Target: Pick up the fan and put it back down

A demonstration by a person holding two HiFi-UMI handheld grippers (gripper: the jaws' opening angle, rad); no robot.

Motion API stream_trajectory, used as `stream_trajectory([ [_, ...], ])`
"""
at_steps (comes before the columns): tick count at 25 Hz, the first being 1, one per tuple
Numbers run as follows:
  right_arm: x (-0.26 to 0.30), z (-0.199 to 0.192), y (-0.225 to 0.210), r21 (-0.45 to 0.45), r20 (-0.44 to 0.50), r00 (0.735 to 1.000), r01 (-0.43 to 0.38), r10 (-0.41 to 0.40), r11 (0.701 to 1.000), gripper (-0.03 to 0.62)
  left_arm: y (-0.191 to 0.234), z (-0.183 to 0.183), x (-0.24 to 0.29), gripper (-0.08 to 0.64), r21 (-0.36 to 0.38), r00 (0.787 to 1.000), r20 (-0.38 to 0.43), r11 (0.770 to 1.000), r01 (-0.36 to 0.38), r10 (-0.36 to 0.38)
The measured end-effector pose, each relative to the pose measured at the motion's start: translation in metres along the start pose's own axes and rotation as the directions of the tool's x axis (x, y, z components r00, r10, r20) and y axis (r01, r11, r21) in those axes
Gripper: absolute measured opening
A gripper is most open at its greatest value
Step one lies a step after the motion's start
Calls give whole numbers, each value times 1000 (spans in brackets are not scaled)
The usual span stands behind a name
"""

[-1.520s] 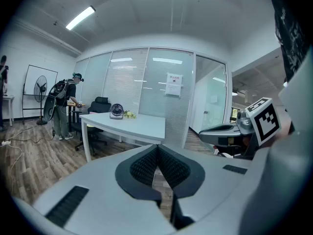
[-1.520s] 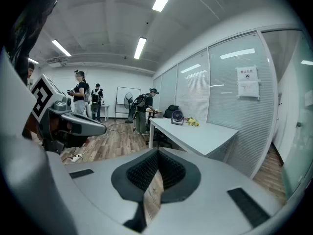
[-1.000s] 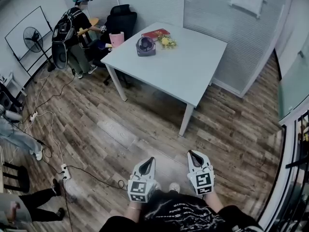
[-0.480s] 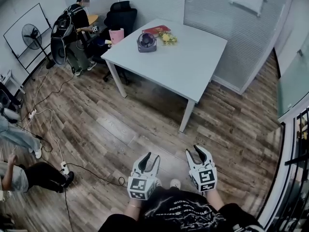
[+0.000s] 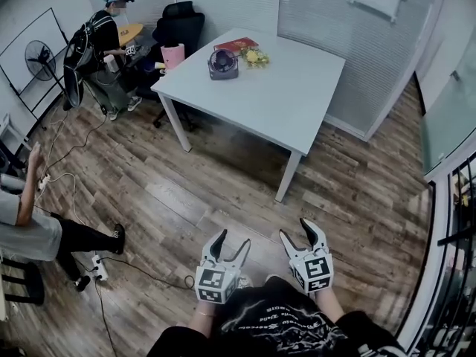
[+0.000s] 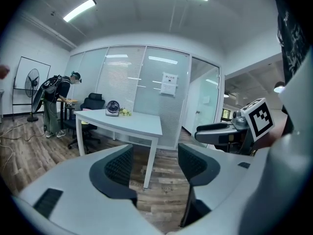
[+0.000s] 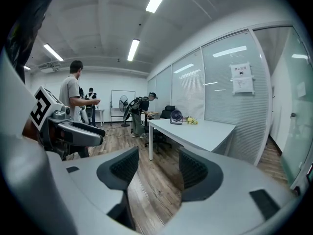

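Status: the pick-up has not begun.

The fan (image 5: 223, 63) stands on the far end of the white table (image 5: 282, 103). It is just beside a bunch of yellow flowers (image 5: 255, 56) and near a red book (image 5: 236, 45). Nothing touches it. A pedestal fan (image 5: 36, 56) also stands by the wall at the left. I take the small one on the table as the target, since it looks small enough to lift.

The left gripper (image 5: 233, 238) is held low in front of the person's body, over the wood floor (image 5: 186, 192) and well apart from the table. Its jaws have just been opening and are spread wide. The left gripper view shows only floor and a distant table leg between them, so it is empty.

The right gripper (image 5: 295, 229) is just beside the left, at about the same height. Its jaws have also just been opening and stand apart, with nothing between them.

Done so far: nothing on the fan itself. Both grippers are released and pointed towards the table, which reads as readiness for the approach.

Left to do, as I judge it:
- cross the floor to the table
- reach the far end
- close on the fan and lift it clear
- set it back upright and let go
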State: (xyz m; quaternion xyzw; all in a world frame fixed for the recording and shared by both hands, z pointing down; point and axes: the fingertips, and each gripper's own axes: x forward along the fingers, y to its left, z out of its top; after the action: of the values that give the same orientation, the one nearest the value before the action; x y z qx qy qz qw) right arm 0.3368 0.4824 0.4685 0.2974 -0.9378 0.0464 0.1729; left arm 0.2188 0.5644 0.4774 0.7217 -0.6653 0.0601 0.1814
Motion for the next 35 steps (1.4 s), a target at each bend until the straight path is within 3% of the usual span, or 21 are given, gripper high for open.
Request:
stream_trajectory([
  [8,19,-8,13,34,-15,1000,19,-18,999,267,20,-4,6,293,11,999,-26,999,32,-32],
  [16,72,4,-8,21,-19,999,-31,32,999,267,48,7,43,293,-15,1000,-25,1000,-10,9],
  [35,239,74,-179,-54,10,987,-158,159,986,265,90,98,251,293,-43,987,20,986,-158,159],
])
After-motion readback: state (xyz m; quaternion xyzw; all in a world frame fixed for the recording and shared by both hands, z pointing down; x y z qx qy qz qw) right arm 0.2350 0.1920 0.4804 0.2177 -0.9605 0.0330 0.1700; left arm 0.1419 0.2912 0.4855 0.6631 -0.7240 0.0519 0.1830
